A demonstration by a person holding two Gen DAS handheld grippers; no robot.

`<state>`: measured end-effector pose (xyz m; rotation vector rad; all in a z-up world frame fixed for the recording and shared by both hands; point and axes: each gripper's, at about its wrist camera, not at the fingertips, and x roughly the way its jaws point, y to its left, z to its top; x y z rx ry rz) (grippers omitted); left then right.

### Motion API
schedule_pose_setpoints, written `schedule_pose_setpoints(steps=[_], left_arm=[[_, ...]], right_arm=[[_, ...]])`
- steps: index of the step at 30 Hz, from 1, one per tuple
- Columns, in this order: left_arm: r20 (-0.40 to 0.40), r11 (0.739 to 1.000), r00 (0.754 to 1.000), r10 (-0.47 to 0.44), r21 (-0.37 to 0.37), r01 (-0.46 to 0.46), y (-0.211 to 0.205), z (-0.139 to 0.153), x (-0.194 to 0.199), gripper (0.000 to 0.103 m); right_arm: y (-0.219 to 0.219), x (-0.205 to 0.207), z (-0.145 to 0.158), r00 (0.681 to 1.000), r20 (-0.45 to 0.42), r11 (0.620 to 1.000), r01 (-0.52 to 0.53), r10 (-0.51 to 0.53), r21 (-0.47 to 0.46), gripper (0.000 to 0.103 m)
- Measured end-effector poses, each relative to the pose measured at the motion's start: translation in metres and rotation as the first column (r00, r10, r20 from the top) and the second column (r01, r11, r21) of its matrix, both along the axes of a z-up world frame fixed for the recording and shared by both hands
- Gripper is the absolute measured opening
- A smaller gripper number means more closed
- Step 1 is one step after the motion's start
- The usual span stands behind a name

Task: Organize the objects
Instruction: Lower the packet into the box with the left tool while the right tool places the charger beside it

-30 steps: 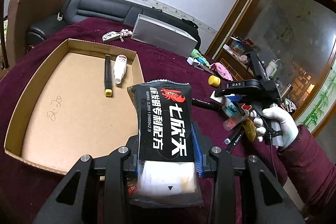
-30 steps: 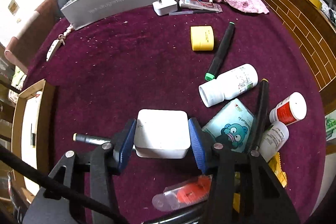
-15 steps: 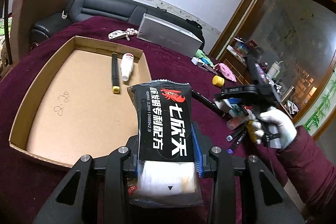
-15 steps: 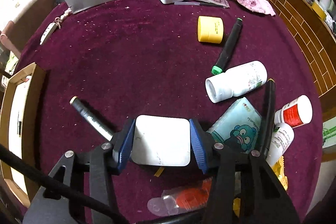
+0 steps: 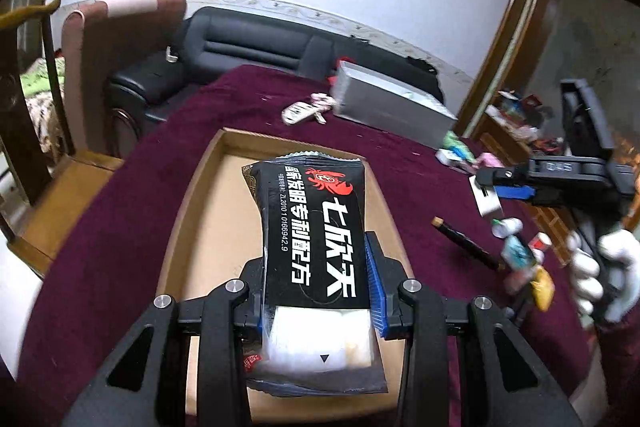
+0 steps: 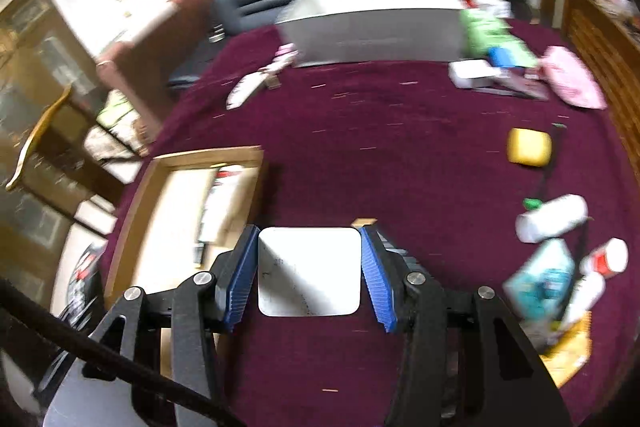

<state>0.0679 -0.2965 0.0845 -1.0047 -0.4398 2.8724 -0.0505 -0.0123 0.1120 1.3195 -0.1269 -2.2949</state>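
Note:
My left gripper is shut on a black snack packet with white and red print, held above the shallow cardboard tray. The packet hides most of the tray's floor. My right gripper is shut on a white square box, held above the maroon tablecloth just right of the tray. The right gripper with its white box also shows at the right of the left wrist view, held by a white-gloved hand.
Loose items lie at the table's right: white bottles, a teal packet, a yellow tub, black markers. A silver box, keys and cloths sit at the far side. A black sofa stands behind.
My left gripper has swung left over the tray with the packet. My right gripper has lifted the white box off the cloth and moved left toward the tray; its view is blurred by motion.

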Motion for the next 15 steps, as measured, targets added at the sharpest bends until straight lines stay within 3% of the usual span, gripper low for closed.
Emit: schedule_pose_setpoints(steps=[7, 15], left_arm=[[0.089, 0.999, 0.996, 0.034, -0.033, -0.031, -0.023, -0.017, -0.064, 0.033], [0.203, 0.998, 0.977, 0.067, 0.000, -0.068, -0.045, -0.045, -0.113, 0.032]], right_arm=[[-0.088, -0.011, -0.014, 0.991, 0.084, 0.992, -0.103, 0.108, -0.069, 0.049], [-0.165, -0.044, -0.044, 0.973, 0.191, 0.986, -0.104, 0.128, -0.134, 0.050]])
